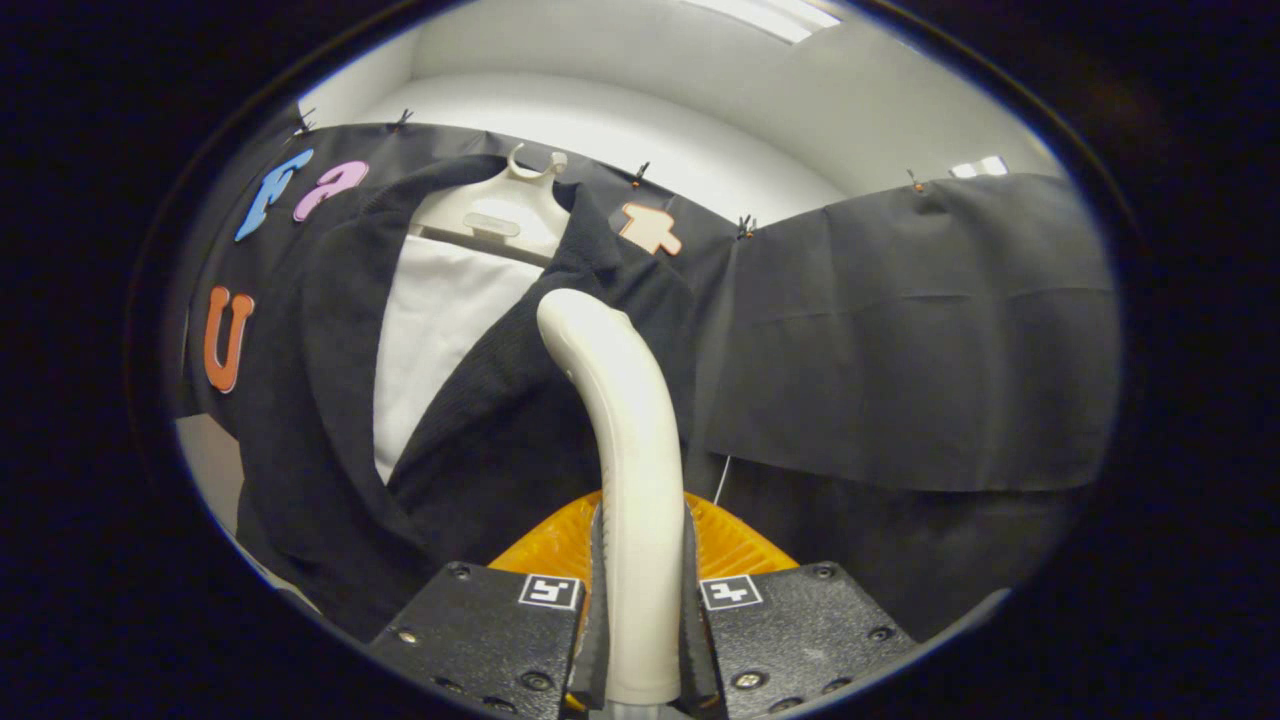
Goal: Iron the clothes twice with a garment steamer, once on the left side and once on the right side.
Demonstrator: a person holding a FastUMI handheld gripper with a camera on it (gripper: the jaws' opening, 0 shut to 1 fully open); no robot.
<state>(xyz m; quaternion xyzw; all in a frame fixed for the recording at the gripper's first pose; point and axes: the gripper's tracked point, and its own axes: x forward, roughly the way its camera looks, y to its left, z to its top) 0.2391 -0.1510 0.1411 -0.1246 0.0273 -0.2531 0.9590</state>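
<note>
Black cloth wall hung behind a dark jacket (pixel 480 440) on a white hanger (pixel 500 215).
The gripper (pixel 640 620) was clenched on the cream steamer handle (pixel 625 440), both fingers pressing its sides; the handle's curved top met the jacket's lapel just beyond them.

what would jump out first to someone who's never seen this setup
The pale steamer handle stands out first: it rises between the gripper fingers, both pressed against it, and its head leans on the dark garment ahead. That garment hangs open on a white hanger, with a white panel showing in the opening.
</note>
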